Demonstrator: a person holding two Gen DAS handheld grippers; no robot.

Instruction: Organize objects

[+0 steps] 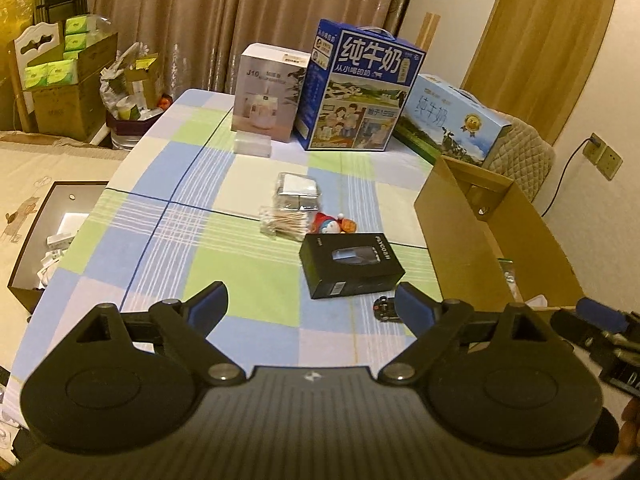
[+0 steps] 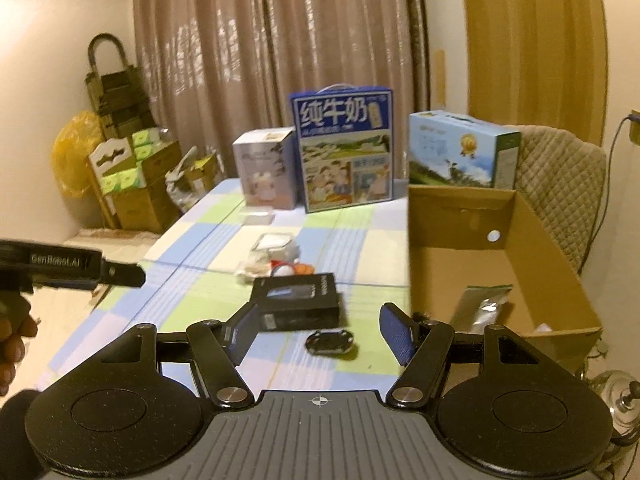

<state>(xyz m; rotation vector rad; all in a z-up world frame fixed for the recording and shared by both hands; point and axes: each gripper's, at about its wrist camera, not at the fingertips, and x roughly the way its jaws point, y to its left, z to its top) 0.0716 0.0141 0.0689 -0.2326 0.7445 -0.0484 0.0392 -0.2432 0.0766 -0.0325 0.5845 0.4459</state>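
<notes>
Cardboard box (image 2: 460, 216) at frame right is where stuff goes, I reckon. Both my left gripper (image 1: 310, 304) and right gripper (image 2: 316, 332) have jaws spread, empty. Small black gadget (image 2: 330, 342) sits lower centre on the tabletop (image 1: 248, 264), nearest my right; probably the next grab.

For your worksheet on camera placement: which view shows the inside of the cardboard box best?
The right wrist view: the cardboard box opens toward it, showing its floor and a silver packet. The left wrist view shows mostly its outer wall.
</notes>
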